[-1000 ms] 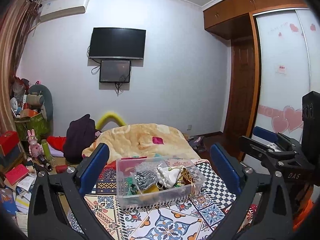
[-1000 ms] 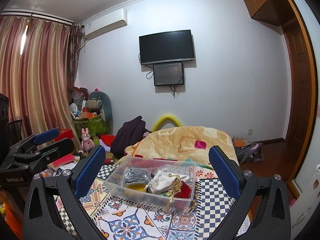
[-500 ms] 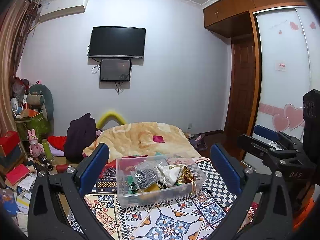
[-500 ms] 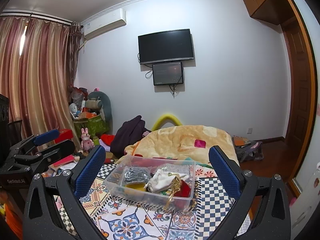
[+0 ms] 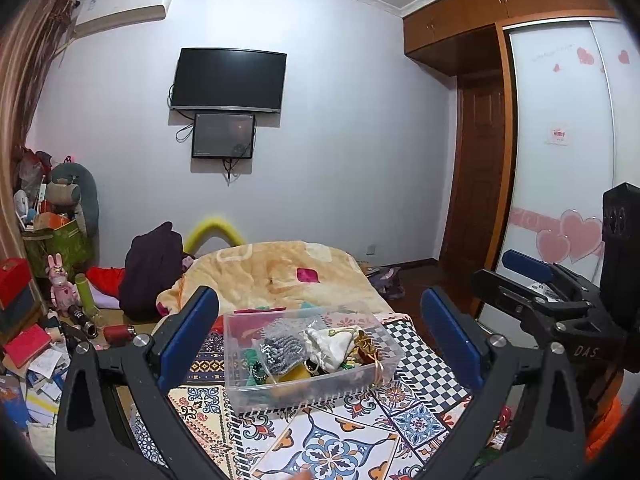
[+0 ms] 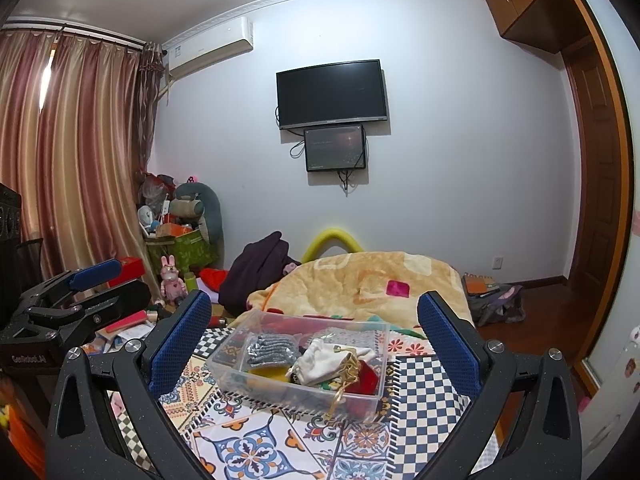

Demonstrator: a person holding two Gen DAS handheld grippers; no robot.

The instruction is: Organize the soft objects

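Observation:
A clear plastic bin (image 5: 236,360) (image 6: 382,360) stands on a patterned cloth on the bed. In it lie a grey knitted item (image 5: 282,346) (image 6: 272,348), a white drawstring pouch (image 5: 330,346) (image 6: 320,364), a red pouch with gold cord (image 6: 366,376) and yellow and green pieces. My left gripper (image 5: 320,332) is open and empty, held above and short of the bin. My right gripper (image 6: 314,328) is open and empty, also short of the bin. Each gripper shows at the edge of the other's view.
A peach blanket (image 5: 272,268) covers the bed behind the bin. A dark garment (image 5: 150,264) lies at the bed's left. Toys, books and boxes (image 5: 36,320) crowd the floor at left. A wardrobe (image 5: 560,160) and a door stand at right.
Both grippers stay open and nearly still; the views shift only slightly, tilting a little upward.

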